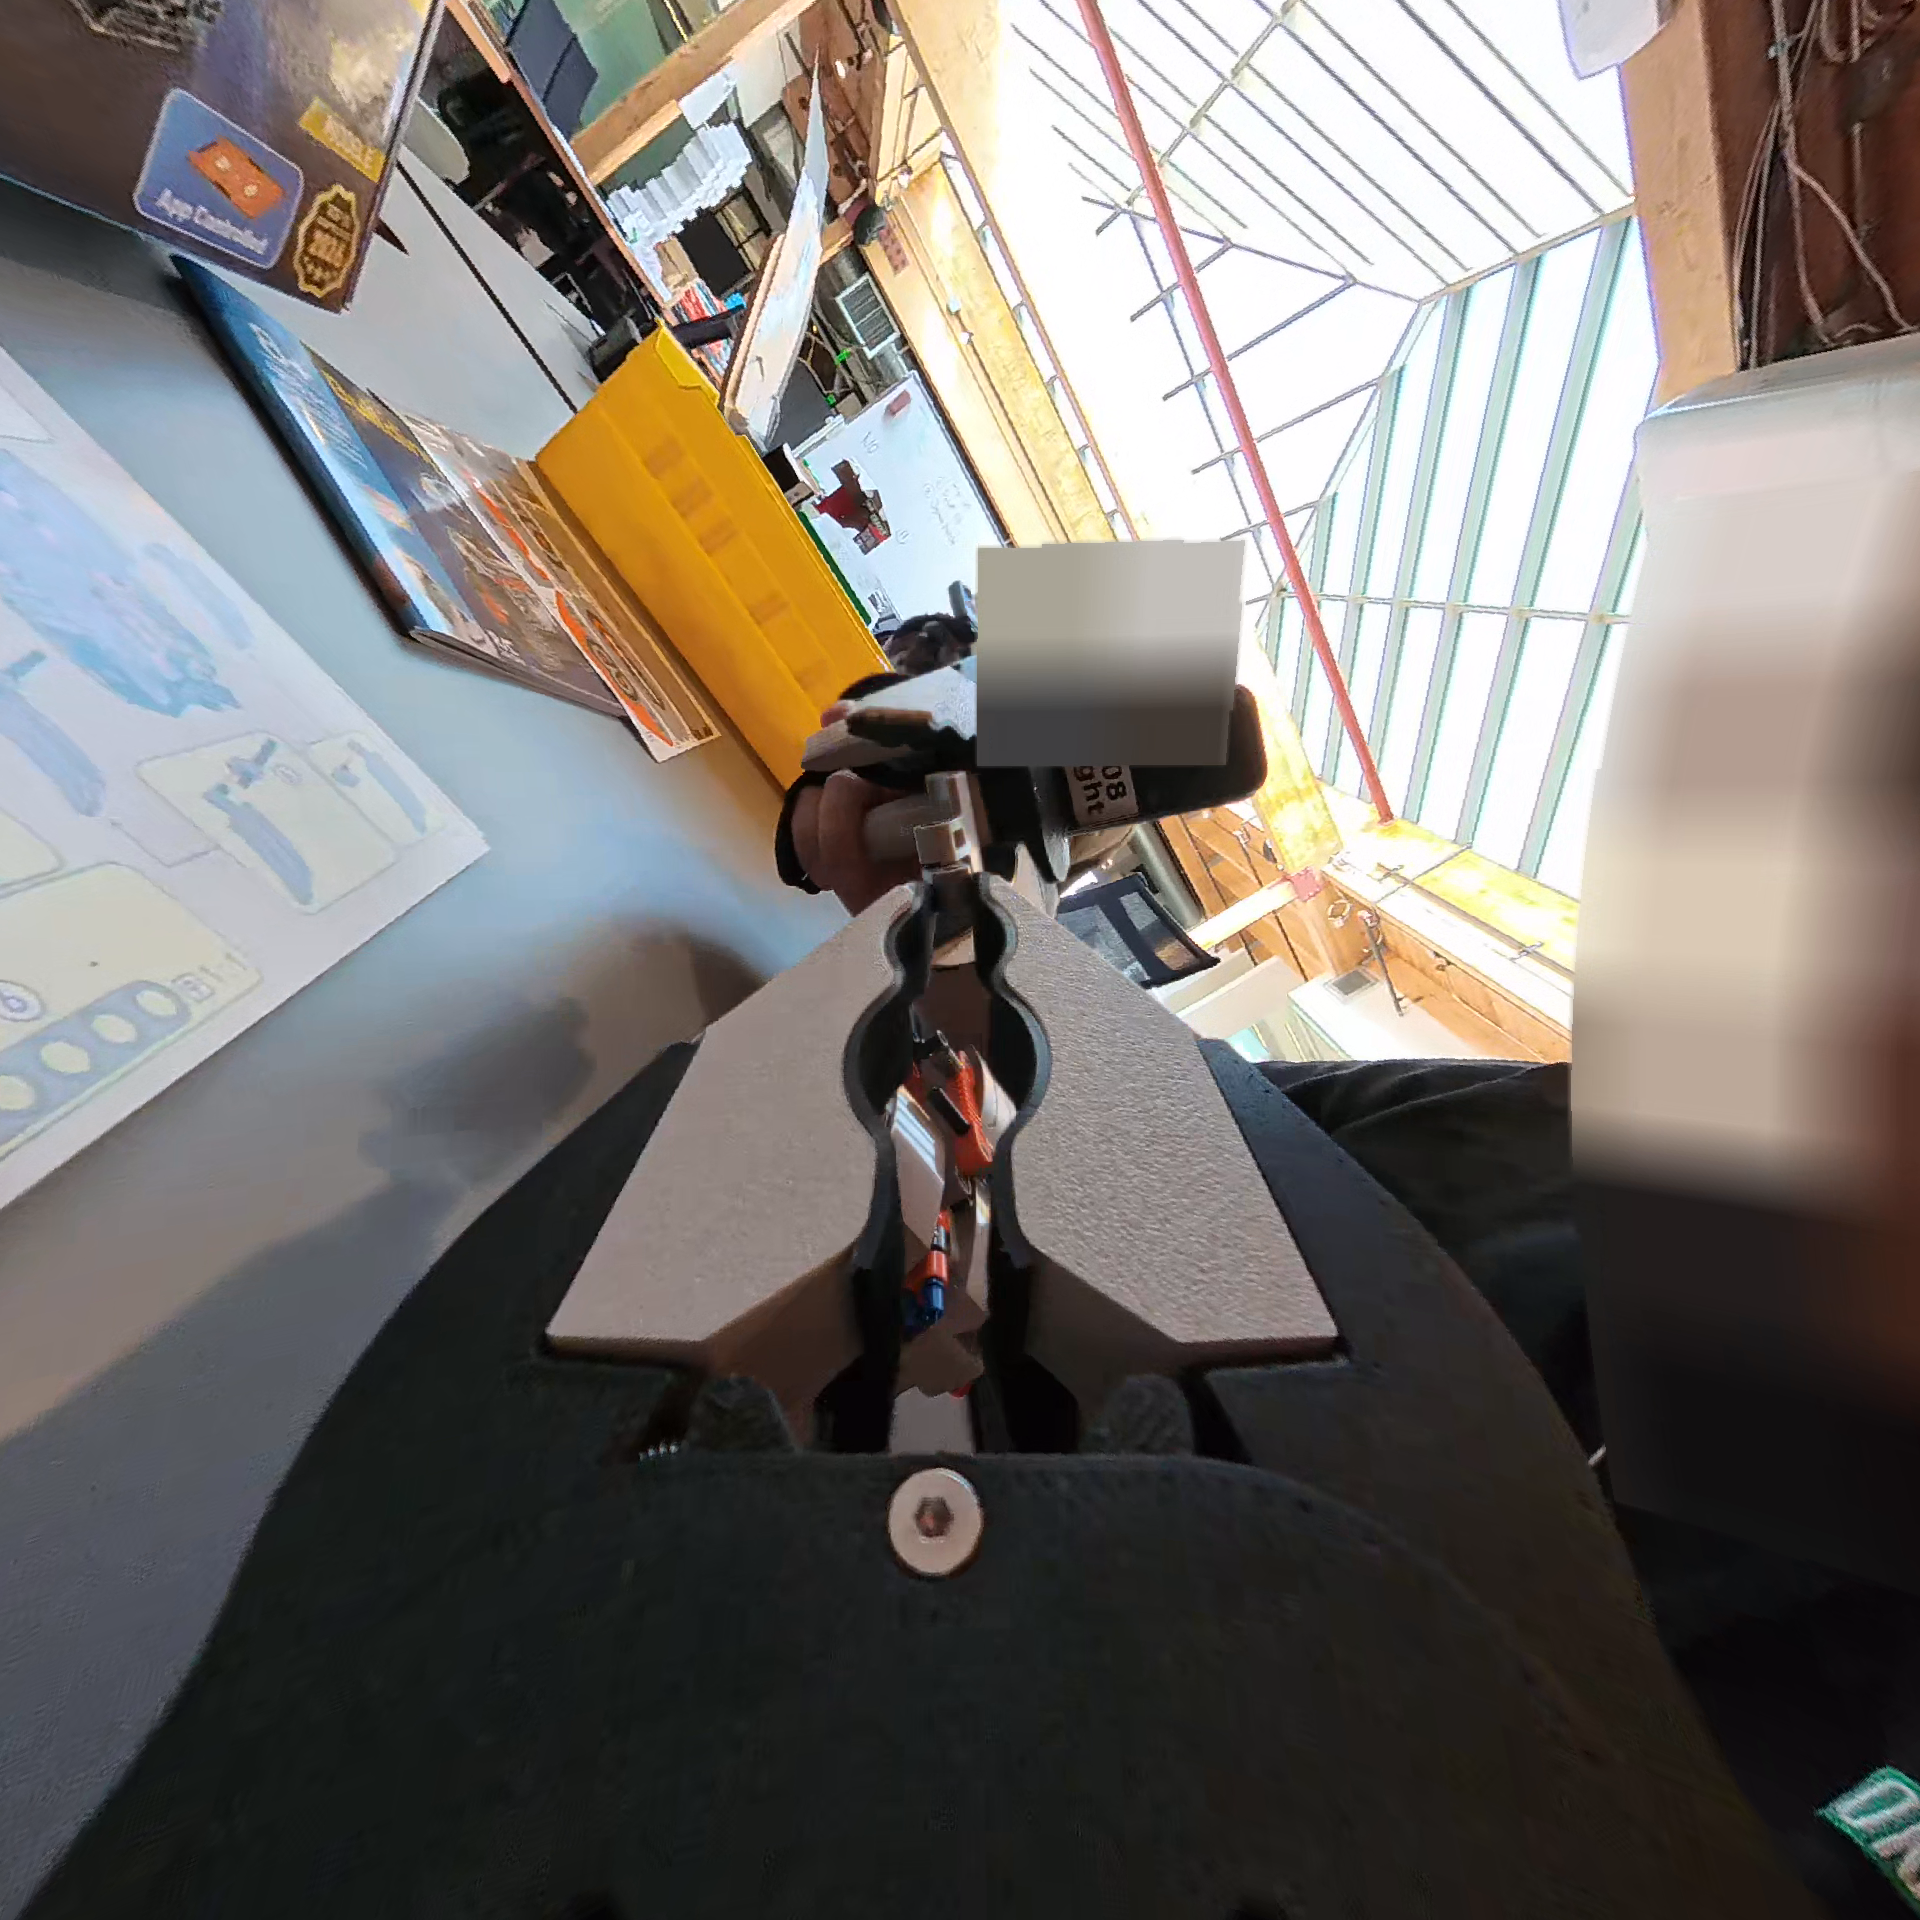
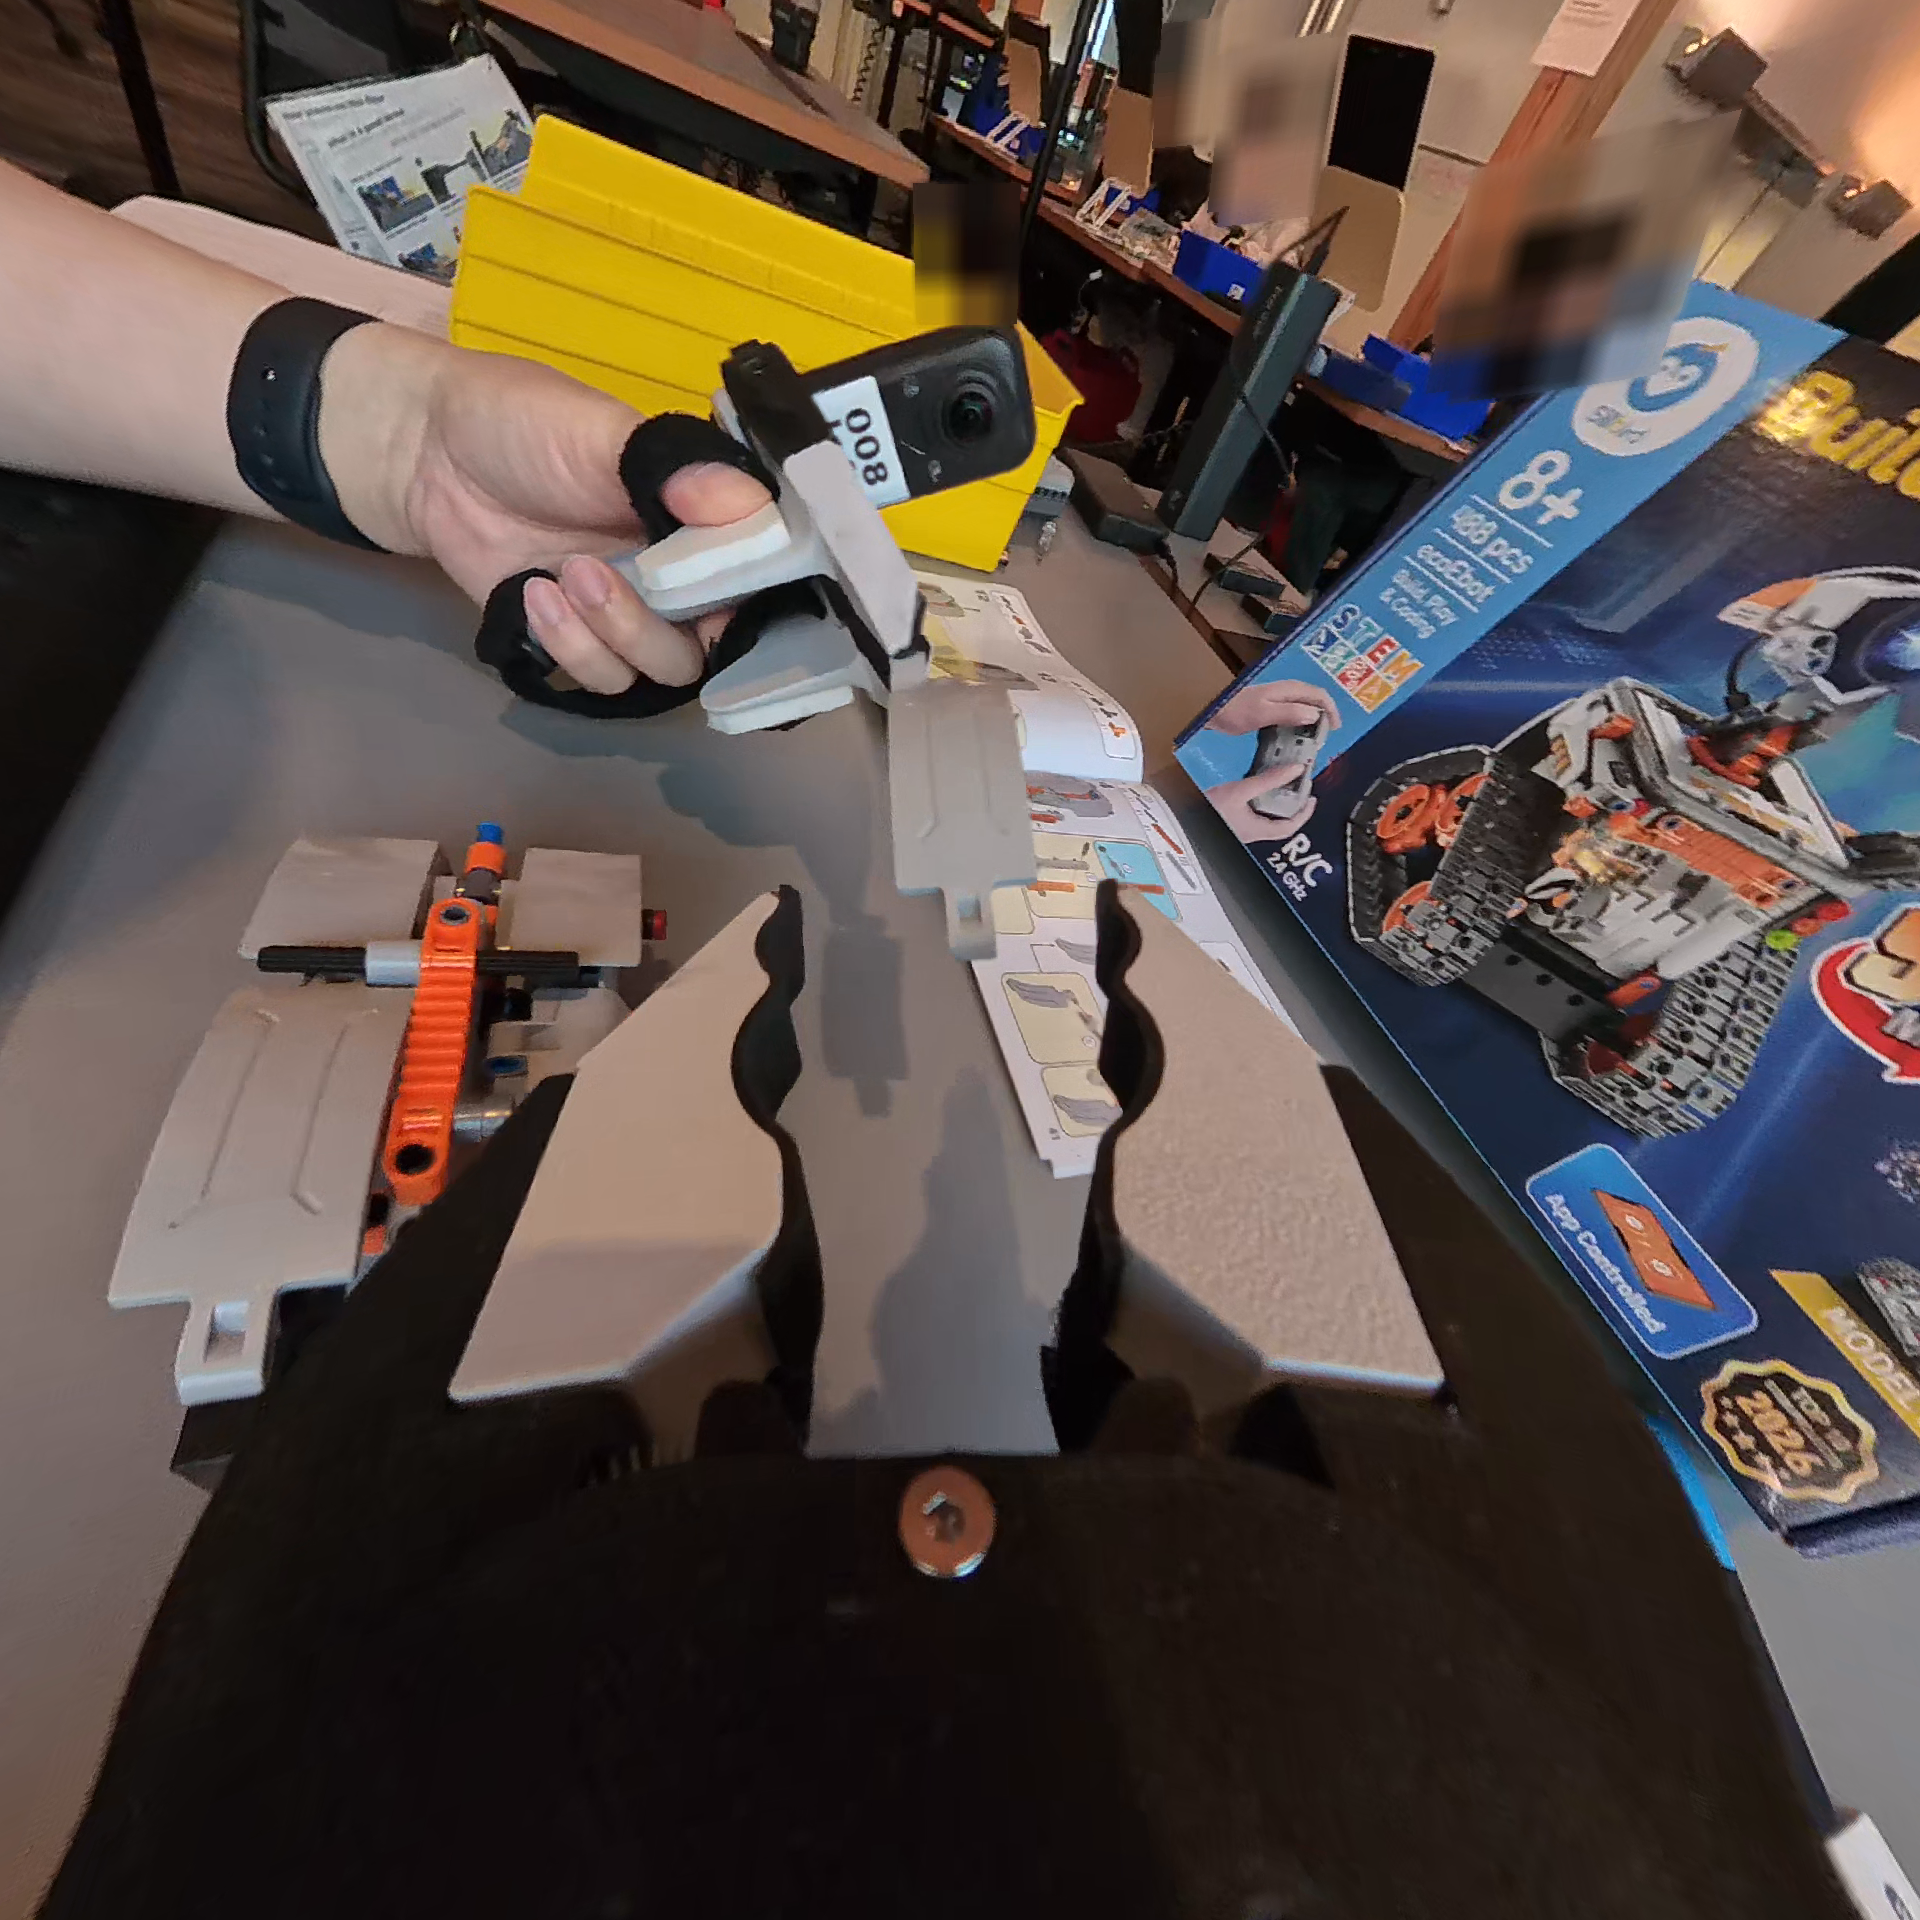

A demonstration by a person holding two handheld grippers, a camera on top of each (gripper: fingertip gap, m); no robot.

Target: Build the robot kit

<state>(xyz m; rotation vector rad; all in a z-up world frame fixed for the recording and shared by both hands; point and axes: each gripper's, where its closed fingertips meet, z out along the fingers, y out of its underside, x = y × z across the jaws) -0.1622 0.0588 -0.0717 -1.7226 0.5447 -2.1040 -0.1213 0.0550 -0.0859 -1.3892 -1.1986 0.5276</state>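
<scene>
My left gripper (image 1: 951, 894) is shut on a flat grey toy-brick panel (image 2: 961, 800). In the right wrist view a hand holds this gripper (image 2: 906, 665) above the table with the panel hanging down from its tips. In the left wrist view the panel (image 1: 940, 826) shows edge-on at the tips, and orange and blue parts show through the gap between the fingers. My right gripper (image 2: 945, 904) is open and empty, low over the grey table (image 2: 312, 727), just below the hanging panel. A brick assembly (image 2: 436, 1039) with grey panels and an orange beam lies left of it.
A large blue toy box (image 2: 1621, 883) stands at the right and also shows in the left wrist view (image 1: 260, 135). An open instruction booklet (image 2: 1081, 831) lies beyond the fingers. A yellow bin (image 2: 675, 281) stands at the back. A printed sheet (image 1: 156, 779) lies on the table. Across from one pair of fingers to the other is roughly 5 cm.
</scene>
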